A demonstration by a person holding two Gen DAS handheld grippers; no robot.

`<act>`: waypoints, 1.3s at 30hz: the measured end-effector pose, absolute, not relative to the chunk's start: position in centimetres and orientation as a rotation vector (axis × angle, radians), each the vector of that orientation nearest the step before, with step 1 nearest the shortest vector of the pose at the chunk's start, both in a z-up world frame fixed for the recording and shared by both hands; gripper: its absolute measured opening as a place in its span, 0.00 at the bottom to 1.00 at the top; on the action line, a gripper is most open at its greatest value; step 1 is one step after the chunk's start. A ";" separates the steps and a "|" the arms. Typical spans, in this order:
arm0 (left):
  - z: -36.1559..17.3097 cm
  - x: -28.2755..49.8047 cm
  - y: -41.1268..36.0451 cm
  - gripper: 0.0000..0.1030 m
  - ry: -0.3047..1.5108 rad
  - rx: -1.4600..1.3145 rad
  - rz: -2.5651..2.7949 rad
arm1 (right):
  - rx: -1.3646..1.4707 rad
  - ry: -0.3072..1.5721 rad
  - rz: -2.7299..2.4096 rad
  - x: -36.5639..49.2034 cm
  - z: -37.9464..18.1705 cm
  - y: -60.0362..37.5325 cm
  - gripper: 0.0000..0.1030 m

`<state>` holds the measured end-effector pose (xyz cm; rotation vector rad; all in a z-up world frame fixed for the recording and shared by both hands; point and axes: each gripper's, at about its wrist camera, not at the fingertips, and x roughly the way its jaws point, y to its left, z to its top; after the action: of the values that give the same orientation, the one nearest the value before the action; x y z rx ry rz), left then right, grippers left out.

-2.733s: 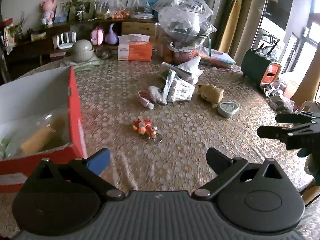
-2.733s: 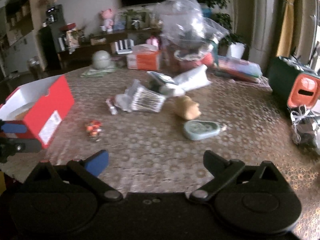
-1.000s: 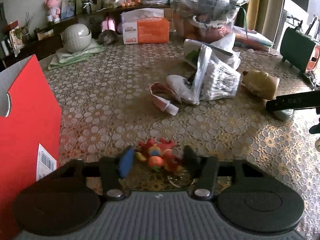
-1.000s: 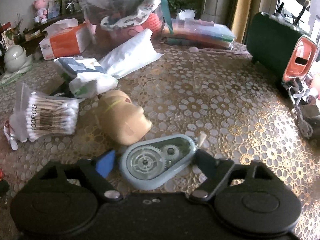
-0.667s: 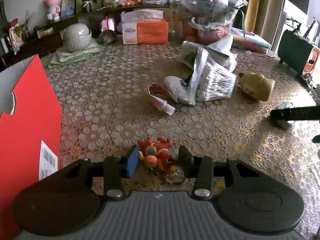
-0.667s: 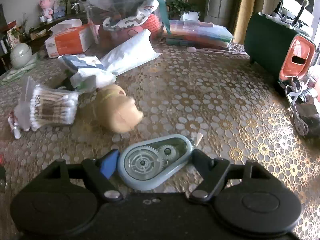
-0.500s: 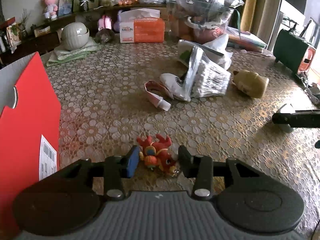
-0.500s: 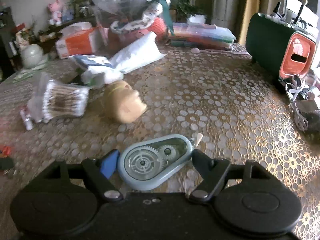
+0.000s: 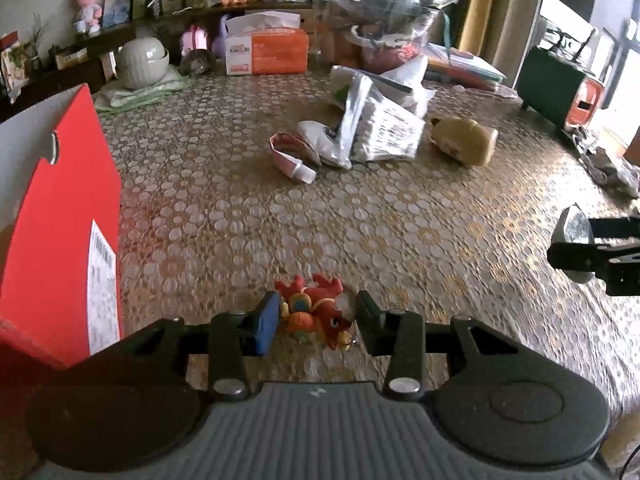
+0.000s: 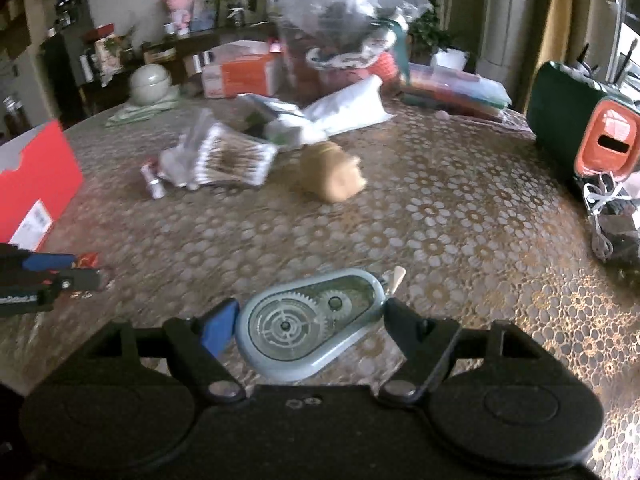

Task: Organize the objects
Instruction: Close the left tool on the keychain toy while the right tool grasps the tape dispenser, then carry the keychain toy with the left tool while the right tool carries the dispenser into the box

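Table (image 9: 360, 220) bare mid-span; red box (image 9: 60, 216) flanks left gripper (image 9: 316, 322).

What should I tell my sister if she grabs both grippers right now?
Left gripper: shut on the red toy.
Right gripper: shut on the blue tape dispenser.
Red box: on the left side of the table.
Done: both things are gripped.
Left: put both in the box, probably, then fetch the cotton swabs, the tan toy and the small tube mid-table.
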<state>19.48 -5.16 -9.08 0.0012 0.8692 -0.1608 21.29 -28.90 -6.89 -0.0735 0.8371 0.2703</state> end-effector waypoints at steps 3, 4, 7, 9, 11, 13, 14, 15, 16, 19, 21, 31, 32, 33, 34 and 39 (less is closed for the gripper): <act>-8.9 18.4 -5.1 0.39 0.871 0.012 -0.154 | -0.084 0.833 0.295 20.2 -6.3 -28.2 0.76; -8.8 18.1 -4.9 0.39 0.874 0.011 -0.148 | -0.089 0.832 0.303 19.9 -6.2 -28.0 0.76; -8.5 17.2 -4.3 0.39 0.882 -0.013 -0.147 | -0.108 0.825 0.321 19.0 -5.7 -27.4 0.76; -8.1 16.7 -4.0 0.39 0.879 -0.024 -0.146 | -0.115 0.820 0.337 18.4 -5.3 -26.9 0.76; -7.6 16.1 -3.6 0.39 0.875 -0.036 -0.145 | -0.126 0.816 0.350 18.0 -4.8 -26.5 0.76; -7.0 15.5 -3.3 0.39 0.869 -0.041 -0.145 | -0.131 0.813 0.369 17.5 -4.3 -26.0 0.76; -6.6 15.3 -3.1 0.39 0.869 -0.042 -0.144 | -0.135 0.811 0.378 17.3 -4.0 -25.7 0.76; -6.3 15.0 -3.0 0.39 0.868 -0.043 -0.144 | -0.141 0.809 0.387 17.0 -3.8 -25.4 0.76; -5.9 14.8 -2.9 0.39 0.863 -0.043 -0.149 | -0.149 0.806 0.396 16.7 -3.5 -25.0 0.76; -4.7 14.0 -2.4 0.39 0.847 -0.045 -0.163 | -0.167 0.793 0.417 16.1 -2.6 -24.1 0.76; -3.6 13.5 -2.0 0.39 0.828 -0.046 -0.175 | -0.168 0.783 0.433 15.6 -1.9 -23.5 0.76; 1.4 12.3 1.0 0.39 0.765 -0.075 -0.203 | -0.206 0.734 0.523 14.8 2.1 -20.0 0.76; 1.9 12.4 1.4 0.39 0.764 -0.080 -0.202 | -0.206 0.734 0.536 14.8 2.5 -19.5 0.76; 2.3 12.4 1.8 0.39 0.762 -0.084 -0.198 | -0.207 0.735 0.546 15.0 2.8 -19.1 0.76; 2.8 12.5 2.2 0.39 0.758 -0.086 -0.195 | -0.211 0.733 0.555 15.1 3.3 -18.7 0.76; 5.5 12.4 4.7 0.39 0.723 -0.086 -0.175 | -0.229 0.710 0.591 15.8 5.3 -16.4 0.76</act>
<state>12.36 4.72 5.52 -0.0860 0.7234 -0.1747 15.76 -16.41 5.29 -0.2293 0.7103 0.5911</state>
